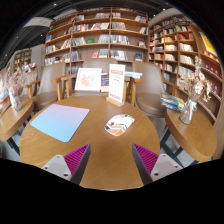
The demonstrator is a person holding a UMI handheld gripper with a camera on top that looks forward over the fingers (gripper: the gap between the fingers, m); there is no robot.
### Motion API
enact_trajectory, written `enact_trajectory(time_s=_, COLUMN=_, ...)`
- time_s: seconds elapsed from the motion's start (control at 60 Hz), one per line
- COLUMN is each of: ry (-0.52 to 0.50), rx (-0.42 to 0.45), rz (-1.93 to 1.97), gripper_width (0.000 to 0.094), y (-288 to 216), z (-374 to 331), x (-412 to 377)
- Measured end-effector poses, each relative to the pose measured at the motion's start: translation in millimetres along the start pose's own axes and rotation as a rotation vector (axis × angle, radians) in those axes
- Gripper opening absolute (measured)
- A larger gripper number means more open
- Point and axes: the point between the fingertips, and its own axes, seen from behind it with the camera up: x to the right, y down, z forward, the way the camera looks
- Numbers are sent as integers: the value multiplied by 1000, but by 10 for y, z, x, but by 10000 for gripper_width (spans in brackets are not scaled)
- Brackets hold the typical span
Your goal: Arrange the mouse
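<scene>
Two fingers of my gripper (pixel 110 158) stand wide apart above the near edge of the round wooden tabletop (pixel 95 150), with magenta pads (pixel 77 156) on their inner faces and nothing held between them. Mouse (pixel 119 124): white with an orange marking, resting on the tabletop ahead of my fingers, slightly toward the right finger and clear of both. Mouse pad (pixel 60 121): light blue, lying flat on the tabletop to the left of the mouse, apart from it. Two upright display cards (pixel 117 85) stand at the far side of the tabletop, beyond the mouse. Bookshelves (pixel 110 35) fill the wall behind. Vases with flowers (pixel 191 100) stand on neighbouring tables at either side
</scene>
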Motion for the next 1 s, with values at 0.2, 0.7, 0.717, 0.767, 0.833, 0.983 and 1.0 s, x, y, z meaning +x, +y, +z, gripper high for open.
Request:
enact_trajectory(time_s=0.2, ry=10, rx=-29, rz=-14, gripper_width=852, y=-86, z=378, x=41)
enact_trajectory(time_s=0.7, ry=0, rx=-87, rz=8, gripper_width=852, y=-276, z=1140, x=96)
enact_trajectory(time_s=0.717, ry=2, rx=-88, rz=9, gripper_width=852, y=-281, z=1159, x=100)
enact_trajectory(time_s=0.767, ry=0, rx=-88, rz=14, gripper_width=859, y=-317, z=1199, x=109)
enact_trajectory(time_s=0.833, ry=-6, rx=-91, rz=20, gripper_width=857, y=-354, z=1270, x=109)
enact_trajectory(time_s=0.983, ry=-27, rx=-99, rz=33, gripper_width=859, y=-444, z=1436, x=77)
enact_trajectory(time_s=1.0, ry=-30, rx=-100, rz=34, gripper_width=858, y=-454, z=1452, x=71)
